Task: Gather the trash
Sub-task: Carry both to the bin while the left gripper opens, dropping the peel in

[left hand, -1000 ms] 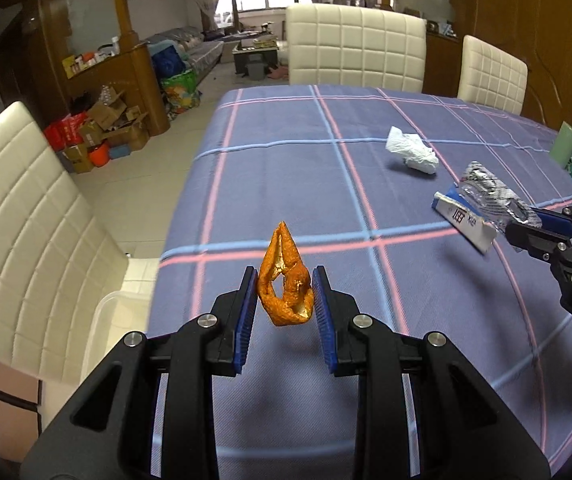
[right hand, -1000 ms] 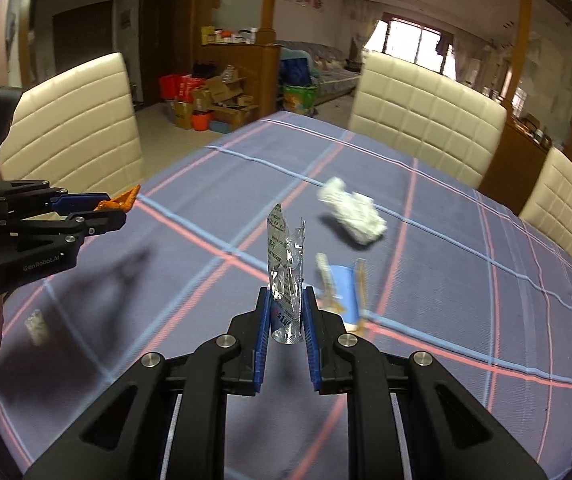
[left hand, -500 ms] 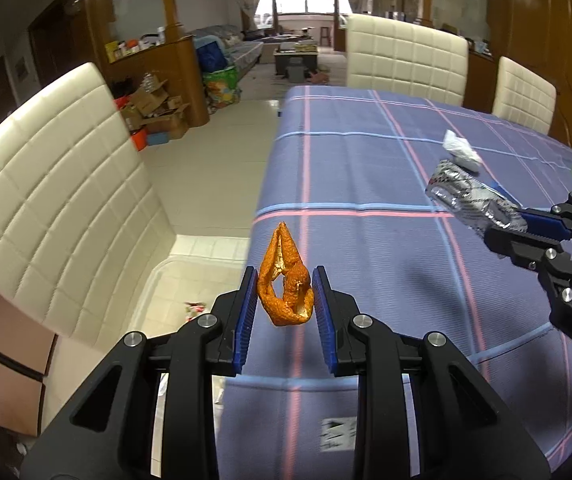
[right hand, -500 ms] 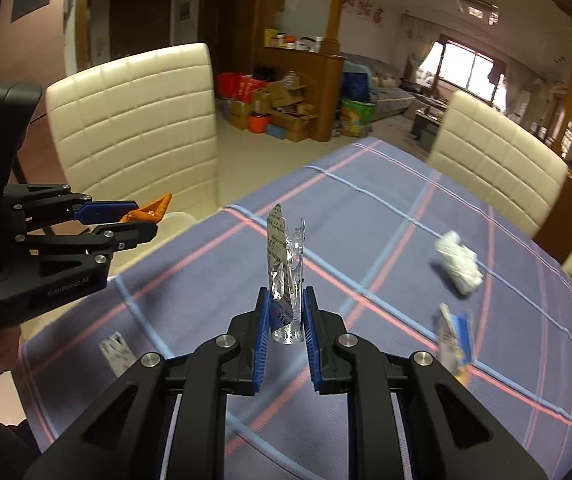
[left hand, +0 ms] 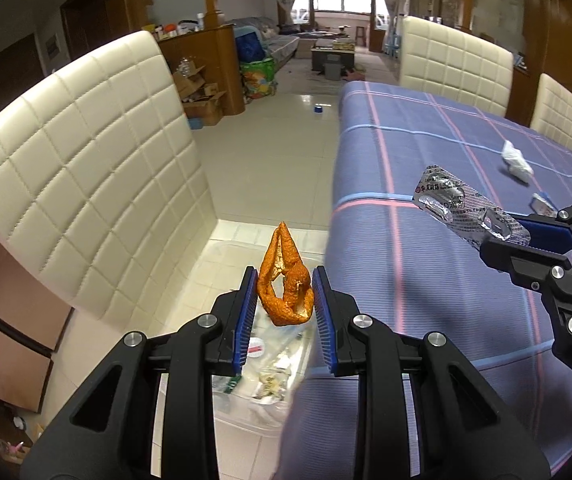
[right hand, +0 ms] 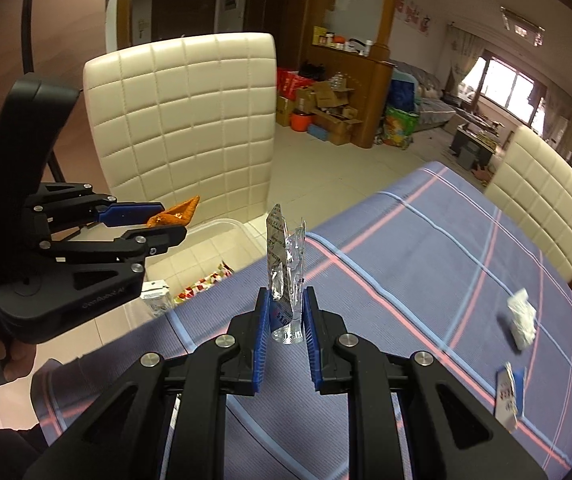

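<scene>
My left gripper [left hand: 284, 300] is shut on a curled orange peel [left hand: 284, 288] and holds it off the table's left edge, above a clear plastic bin [left hand: 253, 364] on the floor that holds scraps. My right gripper [right hand: 284, 316] is shut on a crumpled silver blister pack [right hand: 284, 272] above the table's left end, near the edge. In the right wrist view the left gripper [right hand: 165, 222] with the peel [right hand: 175, 213] is at the left, over the bin [right hand: 221, 228]. The blister pack [left hand: 462, 204] also shows in the left wrist view.
A cream chair [left hand: 85, 184] stands close beside the bin. On the purple checked tablecloth [right hand: 426, 280] lie a crumpled white tissue [right hand: 522, 318] and a small blue-and-white box [right hand: 508, 394]. More chairs stand at the table's far side.
Both grippers have moved left with their loads. The left one has gone from over the table to over the bin on the floor; the right one has neared the table's left edge.
</scene>
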